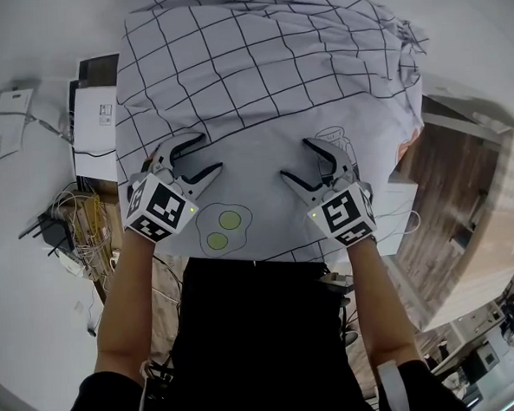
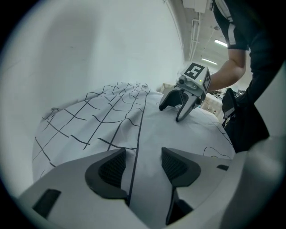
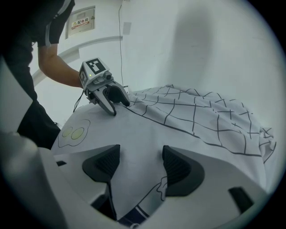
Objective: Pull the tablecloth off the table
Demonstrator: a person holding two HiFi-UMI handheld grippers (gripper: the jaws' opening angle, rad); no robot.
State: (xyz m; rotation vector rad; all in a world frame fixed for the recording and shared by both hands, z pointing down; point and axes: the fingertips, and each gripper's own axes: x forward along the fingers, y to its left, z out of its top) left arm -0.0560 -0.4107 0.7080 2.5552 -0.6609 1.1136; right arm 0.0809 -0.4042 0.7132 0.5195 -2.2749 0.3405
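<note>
Evidently the gripping step, not yet the pull.

- Tablecloth (image 1: 267,78): white with a black grid, draped over the whole table, so no bare tabletop shows. It is rumpled and bunched toward the far side and lies smoother at the near edge, where a fried-egg print (image 1: 224,227) sits between the two tools.
- Left gripper (image 1: 203,153): angled down onto the near part of the cloth. Its jaws stand apart at a middling gap. Its own view shows cloth with one black line running through the gap, the pads not pinching it.
- Right gripper (image 1: 298,160): same attitude, just beside a printed jar outline. Its jaws are spread, with cloth lying flat between the pads and nothing clamped.
- The two tools sit side by side, well apart, both near the person's edge of the table.

Judgement: nothing is held yet. The next move calls for both pairs of jaws to close on a fold of fabric, which means pressing in enough to raise one, since flat cloth may slip out. Then a steady draw toward the person, both sides together, so the bunched far end follows.
</note>
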